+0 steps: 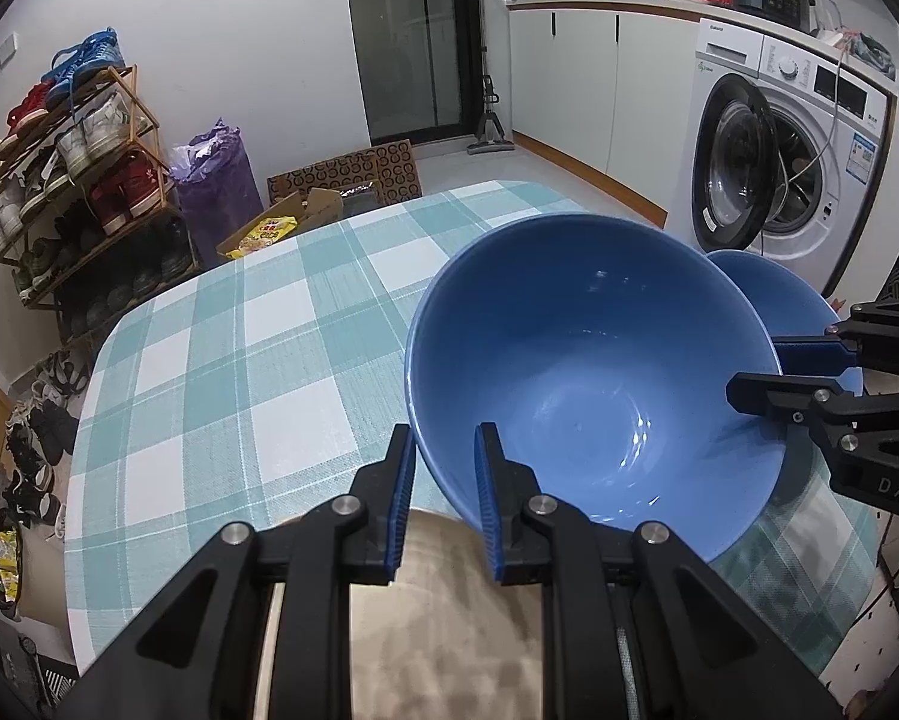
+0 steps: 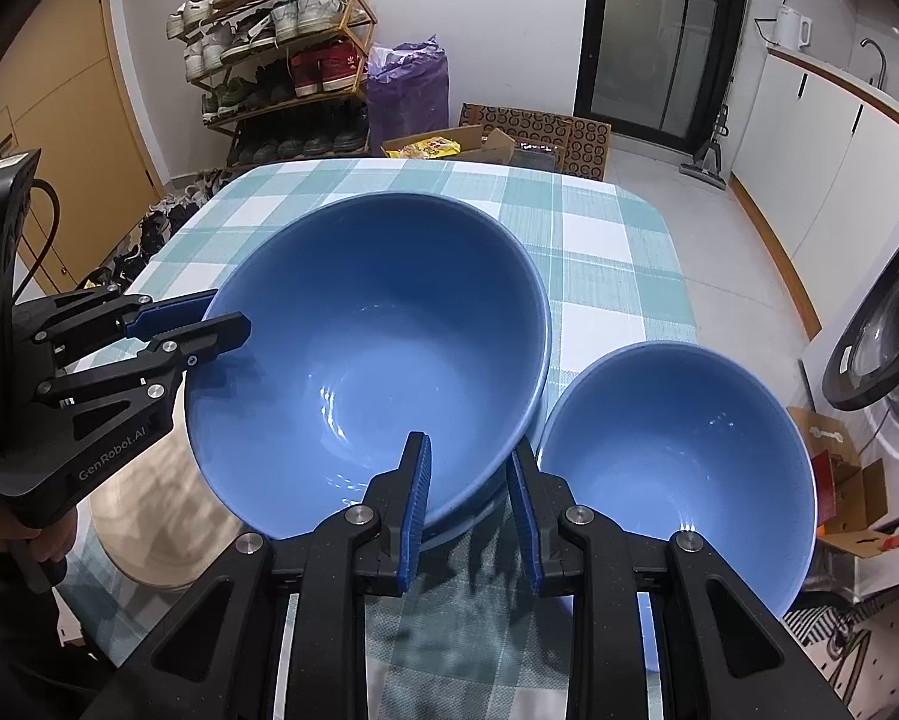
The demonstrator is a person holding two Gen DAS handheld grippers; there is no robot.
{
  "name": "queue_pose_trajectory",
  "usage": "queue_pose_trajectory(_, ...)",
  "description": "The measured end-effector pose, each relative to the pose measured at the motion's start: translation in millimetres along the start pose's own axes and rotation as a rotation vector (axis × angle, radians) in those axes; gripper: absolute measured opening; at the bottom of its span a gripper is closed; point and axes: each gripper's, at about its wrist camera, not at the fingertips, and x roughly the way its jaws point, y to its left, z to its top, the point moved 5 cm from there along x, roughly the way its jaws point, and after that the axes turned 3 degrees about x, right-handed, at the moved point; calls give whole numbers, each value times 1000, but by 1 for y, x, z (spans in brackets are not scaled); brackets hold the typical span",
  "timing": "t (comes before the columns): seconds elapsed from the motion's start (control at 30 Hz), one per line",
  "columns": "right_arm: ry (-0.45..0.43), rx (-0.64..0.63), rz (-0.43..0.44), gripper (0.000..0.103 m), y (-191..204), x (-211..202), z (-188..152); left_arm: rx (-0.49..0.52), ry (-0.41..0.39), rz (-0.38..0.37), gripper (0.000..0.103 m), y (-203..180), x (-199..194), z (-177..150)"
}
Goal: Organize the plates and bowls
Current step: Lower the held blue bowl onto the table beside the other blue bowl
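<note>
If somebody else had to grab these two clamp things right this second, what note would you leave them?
Left gripper: jaws straddle the near rim of the big bowl, one finger inside, one outside; whether it pinches yet is unclear.
Right gripper: same on the opposite rim of that bowl, with a visible gap at the outer finger.
Big bowl looks tilted on the checked table. Small bowl sits upright beside it, on the right gripper's side, untouched.
A tan round thing lies by the big bowl; can't tell what it is.
Done: nothing stacked yet.
Left: probably gather the bowls together, likely small into big.
</note>
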Motion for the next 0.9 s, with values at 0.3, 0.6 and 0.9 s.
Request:
queue_pose_trajectory(0.3, 22, -3, -5, 26, -2, 9, -5, 5, 18, -1, 17, -1, 7, -4)
queue_pose_trajectory(0.6, 26, -15, -20, 26, 0, 12, -6, 20, 30, 7, 19, -2, 11, -6)
queue_pose_trajectory(0.9, 25, -20, -28, 26, 0, 11, -7, 35, 46, 11, 20, -4, 16, -10)
